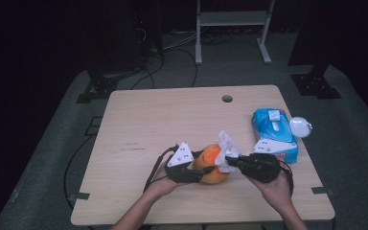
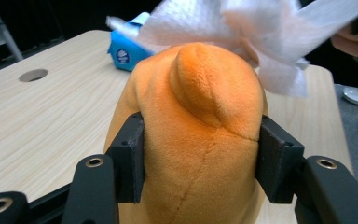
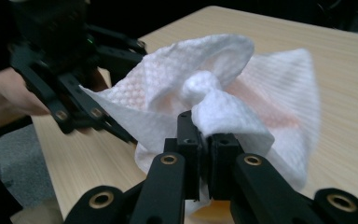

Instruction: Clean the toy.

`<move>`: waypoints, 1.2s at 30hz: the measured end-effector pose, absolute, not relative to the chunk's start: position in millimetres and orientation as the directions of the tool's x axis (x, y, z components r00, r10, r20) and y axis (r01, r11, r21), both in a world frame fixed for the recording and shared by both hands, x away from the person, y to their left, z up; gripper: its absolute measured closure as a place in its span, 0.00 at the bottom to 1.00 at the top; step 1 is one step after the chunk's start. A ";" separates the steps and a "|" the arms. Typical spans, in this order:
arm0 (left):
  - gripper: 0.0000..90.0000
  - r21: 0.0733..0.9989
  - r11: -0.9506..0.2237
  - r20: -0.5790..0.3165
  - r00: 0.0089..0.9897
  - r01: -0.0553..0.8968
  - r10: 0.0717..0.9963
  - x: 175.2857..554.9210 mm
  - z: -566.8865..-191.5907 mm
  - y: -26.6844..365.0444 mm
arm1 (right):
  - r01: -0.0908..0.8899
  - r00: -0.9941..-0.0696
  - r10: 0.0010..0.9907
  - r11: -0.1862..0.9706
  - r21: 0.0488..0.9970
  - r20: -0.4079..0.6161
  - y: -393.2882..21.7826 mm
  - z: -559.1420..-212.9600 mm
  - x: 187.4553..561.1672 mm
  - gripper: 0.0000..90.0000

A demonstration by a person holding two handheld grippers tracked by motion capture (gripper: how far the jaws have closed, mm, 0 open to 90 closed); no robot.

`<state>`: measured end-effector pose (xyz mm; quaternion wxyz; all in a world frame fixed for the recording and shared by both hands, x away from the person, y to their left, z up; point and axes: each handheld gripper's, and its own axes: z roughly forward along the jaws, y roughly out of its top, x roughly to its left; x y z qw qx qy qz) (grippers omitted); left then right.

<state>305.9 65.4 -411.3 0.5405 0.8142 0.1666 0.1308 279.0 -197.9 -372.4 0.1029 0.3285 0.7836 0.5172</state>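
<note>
An orange plush toy [image 1: 212, 165] rests near the table's front middle, and my left gripper [image 1: 202, 168] is shut on it from the left. In the left gripper view the two black jaws squeeze the orange plush toy [image 2: 200, 126] at both sides. A white paper tissue [image 1: 227, 146] lies against the toy's right top, pinched by my right gripper [image 1: 231, 159], which is shut on it. In the right gripper view the white tissue [image 3: 223, 98] bunches above the closed jaws of my right gripper [image 3: 208, 140], with the left gripper [image 3: 65, 88] behind it.
A blue tissue pack [image 1: 274, 133] lies at the table's right edge with a small white round object [image 1: 300, 126] beside it. A round hole [image 1: 227, 98] is in the far tabletop [image 1: 148, 120]. A metal stand [image 1: 232, 19] sits on the floor beyond.
</note>
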 end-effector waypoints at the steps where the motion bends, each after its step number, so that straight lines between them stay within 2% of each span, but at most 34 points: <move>1: 0.48 0.917 -0.374 0.039 0.904 0.136 0.425 305.6 -414.2 63.7 | 0.403 -0.766 0.618 0.250 0.880 0.175 -193.0 -371.1 280.4 0.94; 4: 0.47 0.911 -0.387 0.038 0.903 0.145 0.427 303.4 -422.3 58.7 | 0.404 -0.765 0.620 0.253 0.879 0.174 -183.7 -372.9 287.2 0.94; 7: 0.40 0.909 -0.383 0.019 0.904 0.162 0.427 301.4 -426.1 54.3 | 0.435 -0.755 0.629 0.269 0.859 0.185 -182.0 -383.7 293.0 0.94; 14: 0.21 0.930 -0.309 -0.079 0.929 0.200 0.362 304.0 -418.4 56.2 | 0.479 -0.740 0.637 0.274 0.834 0.215 -206.9 -396.7 282.3 0.94; 16: 0.19 0.929 -0.307 -0.085 0.927 0.207 0.366 304.5 -421.6 54.3 | 0.496 -0.739 0.630 0.270 0.826 0.238 -213.8 -401.1 278.4 0.94; 19: 0.24 0.917 -0.338 -0.087 0.936 0.209 0.341 303.2 -428.1 50.5 | 0.506 -0.739 0.629 0.281 0.816 0.242 -218.7 -404.3 273.9 0.94; 22: 0.25 0.911 -0.374 -0.051 0.948 0.173 0.314 296.0 -431.1 45.7 | 0.508 -0.735 0.636 0.288 0.812 0.234 -225.2 -403.2 271.2 0.93; 28: 0.25 0.904 -0.393 -0.062 0.961 0.169 0.271 291.2 -429.7 43.8 | 0.506 -0.697 0.673 0.217 0.835 0.247 -242.2 -392.5 273.2 0.93; 30: 0.25 0.902 -0.398 -0.070 0.965 0.170 0.253 290.4 -428.5 43.7 | 0.506 -0.696 0.675 0.220 0.834 0.245 -241.4 -393.3 274.3 0.93; 31: 0.25 0.897 -0.407 -0.088 0.972 0.172 0.217 289.1 -425.0 44.4 | 0.524 -0.693 0.676 0.233 0.819 0.251 -237.5 -398.0 276.8 0.93; 36: 0.25 0.902 -0.395 -0.097 0.973 0.175 0.211 291.7 -413.9 48.7 | 0.553 -0.713 0.649 0.287 0.782 0.265 -230.0 -409.1 275.9 0.93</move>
